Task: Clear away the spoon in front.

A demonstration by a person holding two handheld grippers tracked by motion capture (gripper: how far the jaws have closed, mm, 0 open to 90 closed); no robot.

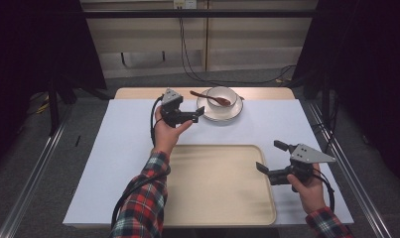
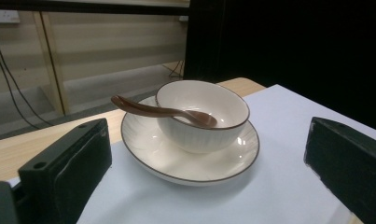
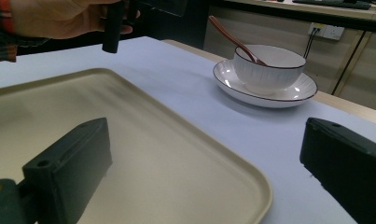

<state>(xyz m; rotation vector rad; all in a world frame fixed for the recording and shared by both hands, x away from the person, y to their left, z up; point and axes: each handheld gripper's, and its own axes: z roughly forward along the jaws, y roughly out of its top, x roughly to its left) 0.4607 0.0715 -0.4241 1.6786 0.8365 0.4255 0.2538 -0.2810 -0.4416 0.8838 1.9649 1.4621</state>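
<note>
A white bowl [image 1: 223,95] [image 2: 202,116] [image 3: 268,66] stands on a white brown-rimmed plate [image 1: 232,114] [image 2: 185,165] [image 3: 288,95] at the far middle of the table. A brown spoon [image 1: 207,96] [image 2: 148,109] [image 3: 227,35] rests in the bowl, handle pointing left in the high view. My left gripper [image 1: 199,114] [image 2: 209,144] is open, just left of the plate, its jaws aimed at it and holding nothing. A beige tray [image 1: 217,188] [image 3: 153,140] lies at the near middle. My right gripper [image 1: 271,156] [image 3: 204,149] hovers open over the tray's right edge.
A white sheet [image 1: 123,148] covers the tabletop, with a strip of bare wood [image 1: 138,92] at the far edge. Metal rails [image 1: 33,173] run along both sides of the table. Cables [image 1: 187,59] hang behind it. The hand with the left gripper [image 3: 113,28] appears beyond the tray.
</note>
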